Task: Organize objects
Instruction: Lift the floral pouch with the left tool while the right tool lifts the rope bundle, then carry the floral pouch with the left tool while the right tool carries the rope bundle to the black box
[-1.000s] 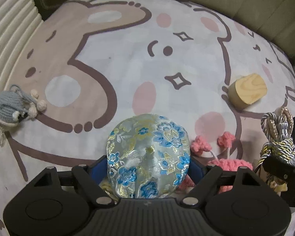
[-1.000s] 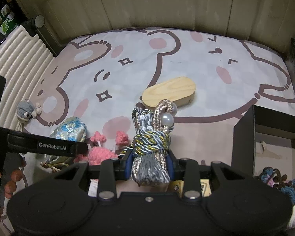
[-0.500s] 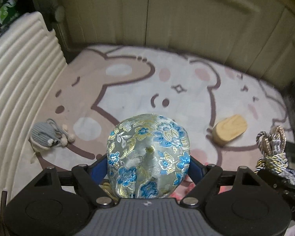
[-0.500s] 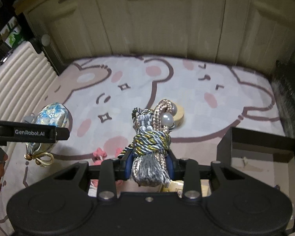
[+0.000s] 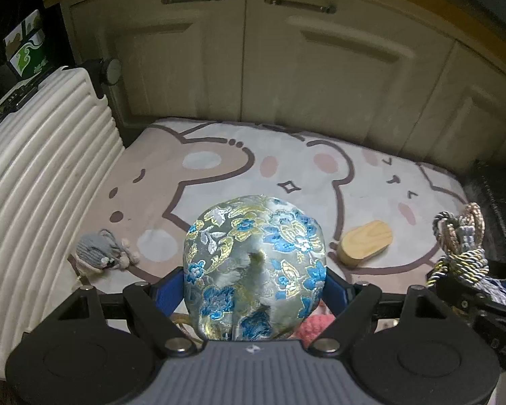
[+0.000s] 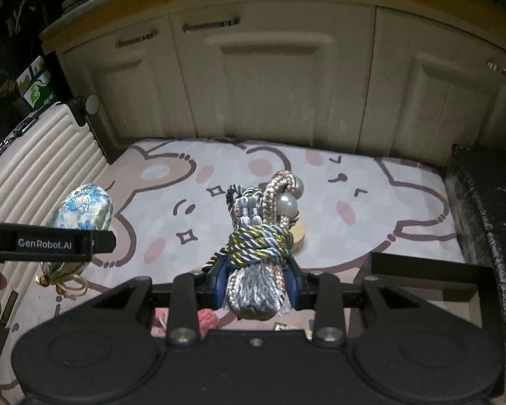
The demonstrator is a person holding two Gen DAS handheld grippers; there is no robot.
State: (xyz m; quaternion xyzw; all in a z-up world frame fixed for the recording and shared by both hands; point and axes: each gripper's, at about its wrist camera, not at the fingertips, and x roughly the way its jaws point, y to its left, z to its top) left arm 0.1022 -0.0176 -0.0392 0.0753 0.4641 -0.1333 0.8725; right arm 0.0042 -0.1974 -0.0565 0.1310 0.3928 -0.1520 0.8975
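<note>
- Left wrist view: your left gripper (image 5: 254, 290) clamps the brocade pouch (image 5: 253, 266), lifted clear of the bear-print mat (image 5: 219, 168)
- Your right gripper (image 6: 256, 285) pinches the knotted tassel cord (image 6: 259, 239), also off the mat
- Wooden block (image 5: 366, 241) lies near the mat's right edge, grey knitted toy (image 5: 99, 251) by its left edge
- Something pink and knitted (image 5: 315, 327), perhaps a toy, sits at the near edge

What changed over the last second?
Both tools rose off the rug: the left tool carrying the pouch, the right tool the tassel. Grips unchanged. The block and grey toy stayed put.
</note>
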